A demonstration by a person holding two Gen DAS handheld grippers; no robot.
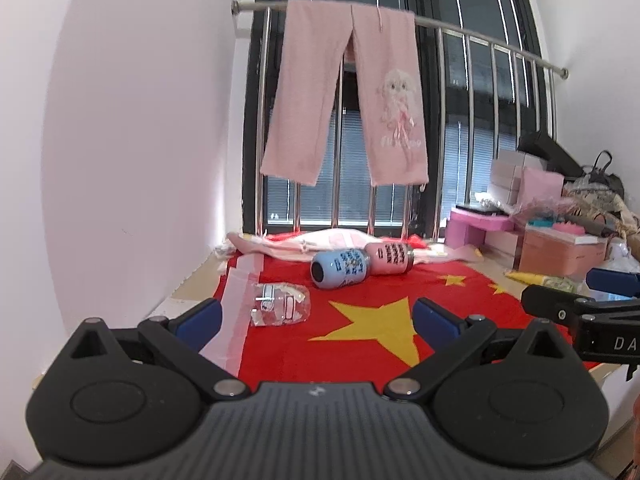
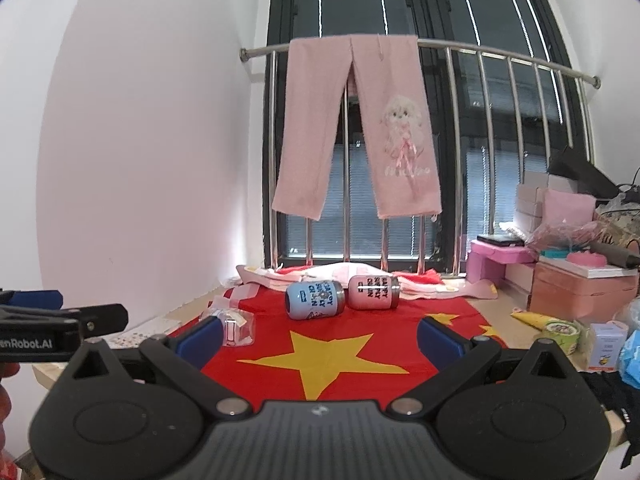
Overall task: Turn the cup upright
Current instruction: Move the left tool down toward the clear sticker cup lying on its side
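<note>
A blue cup [image 1: 341, 269] [image 2: 315, 300] lies on its side on the red flag cloth [image 1: 360, 344] [image 2: 336, 344], its dark mouth toward me. A pink cup [image 1: 390, 258] [image 2: 373, 292] lies on its side just right of it, touching or nearly so. A clear glass cup [image 1: 282, 304] [image 2: 236, 327] lies on its side at the cloth's left edge. My left gripper [image 1: 316, 316] is open and empty, well short of the cups. My right gripper [image 2: 320, 338] is open and empty, also short of them. Each gripper shows at the other view's edge.
Pink trousers [image 1: 344, 92] hang on a steel rail before the window. Folded pink-white cloth [image 1: 304, 244] lies behind the cups. Pink boxes and clutter [image 1: 560, 240] [image 2: 576, 288] stand at the right. A white wall is on the left.
</note>
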